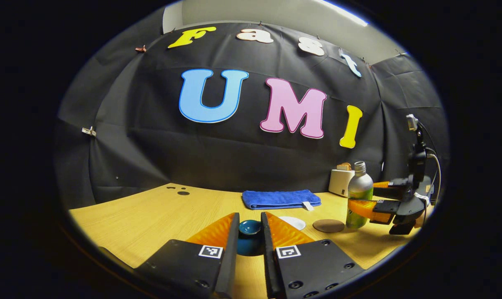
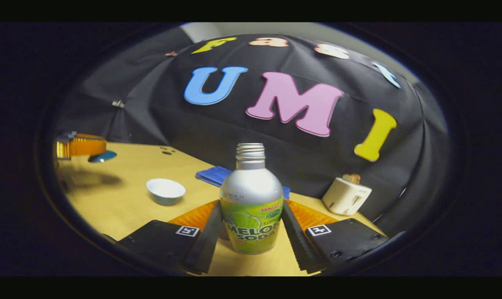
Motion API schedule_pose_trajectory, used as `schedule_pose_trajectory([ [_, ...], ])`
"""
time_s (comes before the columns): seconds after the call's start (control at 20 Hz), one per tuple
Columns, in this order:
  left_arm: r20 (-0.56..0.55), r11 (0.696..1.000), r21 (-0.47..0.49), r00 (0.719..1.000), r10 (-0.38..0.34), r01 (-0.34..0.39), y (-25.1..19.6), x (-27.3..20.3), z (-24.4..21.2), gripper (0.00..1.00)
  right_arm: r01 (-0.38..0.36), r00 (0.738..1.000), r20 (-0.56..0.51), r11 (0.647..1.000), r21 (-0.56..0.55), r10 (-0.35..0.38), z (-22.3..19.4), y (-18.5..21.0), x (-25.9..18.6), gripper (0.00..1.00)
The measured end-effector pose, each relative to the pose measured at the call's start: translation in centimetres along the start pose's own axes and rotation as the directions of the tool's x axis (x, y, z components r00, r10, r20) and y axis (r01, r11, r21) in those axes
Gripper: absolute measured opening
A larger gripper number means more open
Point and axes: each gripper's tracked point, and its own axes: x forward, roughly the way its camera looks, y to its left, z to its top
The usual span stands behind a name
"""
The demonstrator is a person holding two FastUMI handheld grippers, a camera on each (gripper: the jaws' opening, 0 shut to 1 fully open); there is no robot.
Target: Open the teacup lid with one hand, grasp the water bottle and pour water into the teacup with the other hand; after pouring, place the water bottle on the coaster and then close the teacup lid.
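We pinch the teacup lid [image 1: 250, 227] in our left gripper [image 1: 250, 232]; our right gripper's [image 2: 251, 232] 2 fingers press the water bottle [image 2: 251, 203].

Folded blue towel [image 1: 280, 199], white toaster [image 2: 346, 194] behind.

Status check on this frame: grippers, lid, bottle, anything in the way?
Left gripper shut on teacup lid, lifted. Right gripper around water bottle, grip unconfirmed. Teacup open. Coaster bare.
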Motion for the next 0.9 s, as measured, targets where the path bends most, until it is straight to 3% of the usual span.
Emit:
schedule_pose_trajectory([
  [0.15,0.000,1.000,-0.005,1.000,0.005,-0.005,0.1,-0.1,0.1,0.32,-0.019,1.000,-0.007,0.965,-0.260,0.018,0.6,0.7,0.8,0.79],
  [0.4,-0.004,0.999,-0.042,1.000,-0.001,0.001,0.6,-0.1,0.1,0.30,-0.049,0.998,-0.003,0.828,-0.558,0.057,1.4,2.6,2.7,0.78],
  [0.7,-0.006,0.996,-0.087,1.000,0.009,-0.009,1.4,-0.2,0.3,0.33,-0.076,0.995,-0.012,0.663,-0.745,0.100,0.5,4.0,3.4,0.78],
  [0.9,-0.011,0.998,-0.066,1.000,0.005,-0.005,1.1,-0.2,0.2,0.33,-0.089,0.993,-0.031,0.560,-0.823,0.112,0.0,4.6,4.7,0.79],
])
